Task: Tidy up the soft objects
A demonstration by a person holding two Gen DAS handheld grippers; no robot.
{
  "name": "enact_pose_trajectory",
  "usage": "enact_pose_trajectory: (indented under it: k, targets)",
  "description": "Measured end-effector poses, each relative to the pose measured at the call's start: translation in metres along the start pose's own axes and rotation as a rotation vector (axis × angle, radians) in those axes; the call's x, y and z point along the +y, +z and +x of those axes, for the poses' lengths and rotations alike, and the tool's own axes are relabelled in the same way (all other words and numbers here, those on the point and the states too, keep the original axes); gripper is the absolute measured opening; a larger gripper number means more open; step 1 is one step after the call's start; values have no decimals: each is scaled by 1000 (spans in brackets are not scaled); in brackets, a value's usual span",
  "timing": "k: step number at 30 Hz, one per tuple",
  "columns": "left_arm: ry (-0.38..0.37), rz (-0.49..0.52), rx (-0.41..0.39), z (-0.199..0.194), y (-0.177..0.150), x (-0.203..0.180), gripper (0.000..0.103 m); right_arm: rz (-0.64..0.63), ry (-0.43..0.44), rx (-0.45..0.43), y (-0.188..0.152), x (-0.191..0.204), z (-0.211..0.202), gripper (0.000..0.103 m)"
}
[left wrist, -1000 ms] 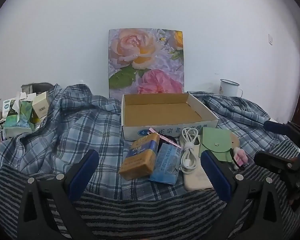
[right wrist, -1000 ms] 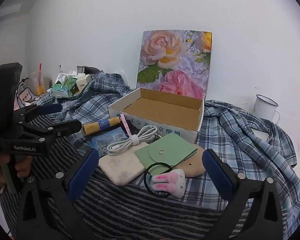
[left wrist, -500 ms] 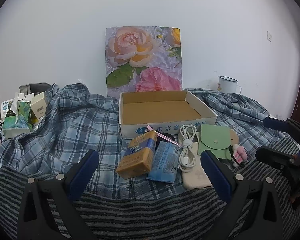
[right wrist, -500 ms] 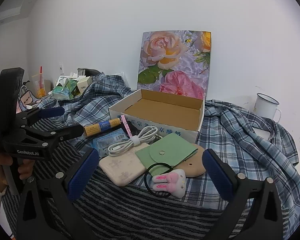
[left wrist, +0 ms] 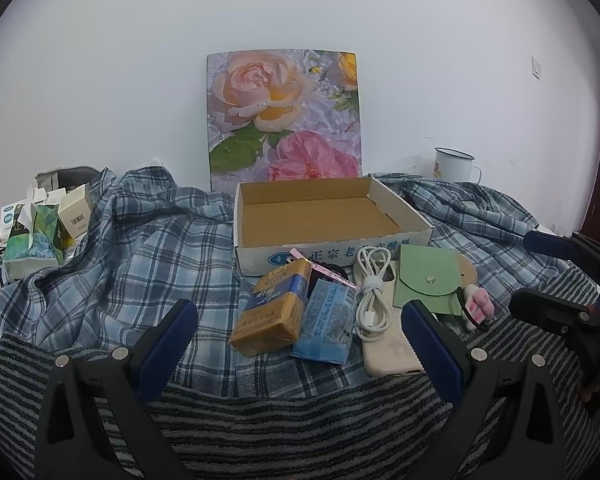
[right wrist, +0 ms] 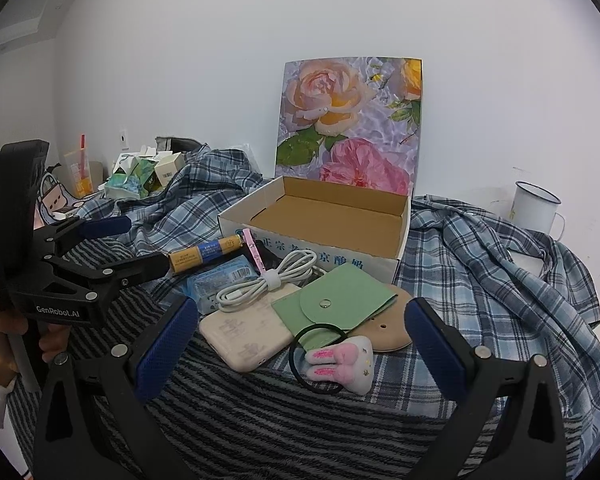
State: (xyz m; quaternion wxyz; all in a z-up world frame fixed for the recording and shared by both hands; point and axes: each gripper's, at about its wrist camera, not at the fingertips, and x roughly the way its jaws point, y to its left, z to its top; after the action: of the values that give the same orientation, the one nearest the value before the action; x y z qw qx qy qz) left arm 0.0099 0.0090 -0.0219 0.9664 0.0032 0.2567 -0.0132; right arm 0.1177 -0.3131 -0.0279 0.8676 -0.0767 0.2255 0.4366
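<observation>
Both hand-held grippers, left [left wrist: 300,336] and right [right wrist: 302,334], hover spread wide, empty, before the cardboard box [right wrist: 324,220]

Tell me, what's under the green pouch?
Under the green pouch lie a tan flat piece and the black hair tie with its bunny. Anything else beneath is covered.

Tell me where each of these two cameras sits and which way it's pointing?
Left wrist: rides the left gripper, facing the cardboard box; its own fingers show, the right gripper at the edge.
Right wrist: rides the right gripper, aimed at the bunny hair tie; a hand holds the left gripper.
Shared: box, green pouch.
</observation>
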Motion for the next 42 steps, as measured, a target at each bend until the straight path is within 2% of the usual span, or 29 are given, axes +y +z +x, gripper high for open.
enact_pose_trajectory:
  k: [42]
  targets:
    - [2, 2, 7, 2, -3, -2, 103, 7, 5, 6, -3, -1, 2, 103]
